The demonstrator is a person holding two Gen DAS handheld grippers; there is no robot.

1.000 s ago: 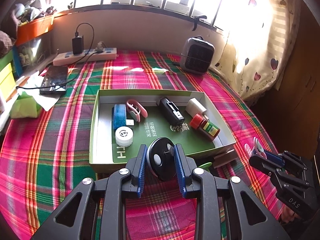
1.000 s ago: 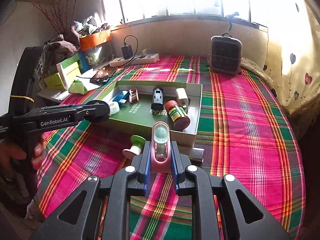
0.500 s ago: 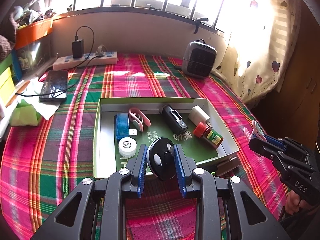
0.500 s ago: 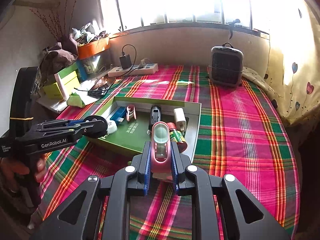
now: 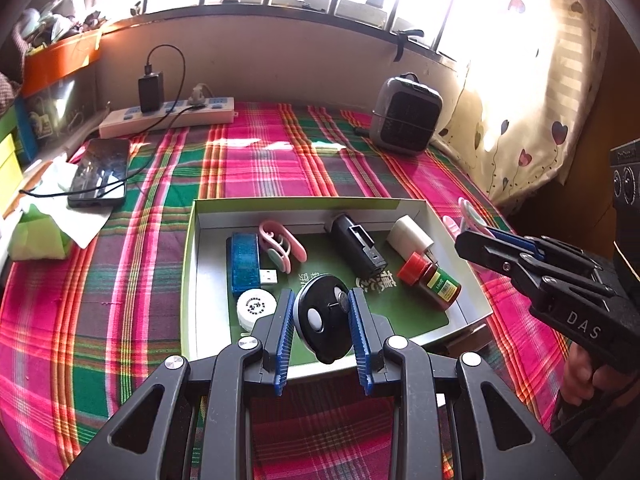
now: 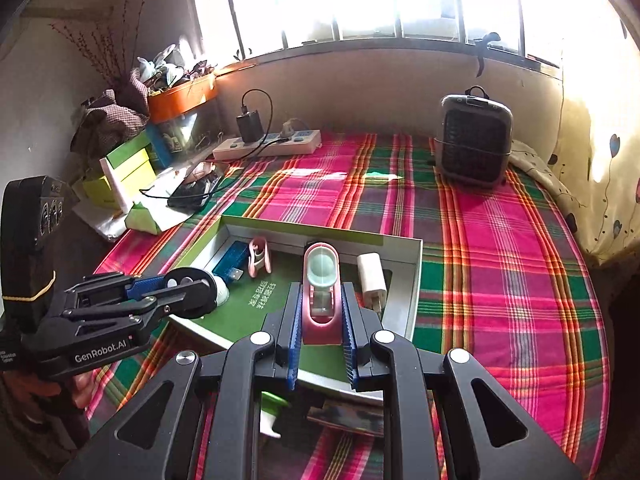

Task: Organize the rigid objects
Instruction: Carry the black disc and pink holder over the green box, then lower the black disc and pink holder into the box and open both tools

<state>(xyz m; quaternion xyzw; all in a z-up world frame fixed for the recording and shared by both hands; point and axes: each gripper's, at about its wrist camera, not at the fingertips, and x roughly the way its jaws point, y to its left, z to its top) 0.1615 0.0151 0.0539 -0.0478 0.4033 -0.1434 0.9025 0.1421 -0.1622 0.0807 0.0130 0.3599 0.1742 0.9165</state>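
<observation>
From the left wrist view, the left hand-held gripper [image 5: 322,328] is clenched on a black round disc [image 5: 324,322], its blue-padded fingers [image 5: 283,332] pressing the disc's left and right edges with only the disc's width between them. The disc stands on edge with its flat face toward the camera, a white button low on that face, and it hangs over the near part of the green-rimmed box [image 5: 188,272]. Inside the box lie a blue USB stick [image 5: 243,268] with its long axis running away from the camera, a pink clip [image 5: 280,244], a black charger block [image 5: 358,250] slanting toward the far left, a white plug adapter [image 5: 410,232], a red-capped bottle [image 5: 430,280] on its side with the cap toward the far left, and a white round tin [image 5: 256,308]. The box sits on a plaid cloth [image 5: 120,288].

From the right wrist view, the right hand-held gripper [image 6: 322,330] is closed on a pink nail clipper [image 6: 321,292], gripped by its long sides. Its long axis points straight ahead along the fingers, the pale round end farthest from the camera, and it is held above the near right part of the box [image 6: 416,280]. The left hand-held gripper [image 6: 176,292] shows at the left with the disc [image 6: 188,286] over the box's near left edge
</observation>
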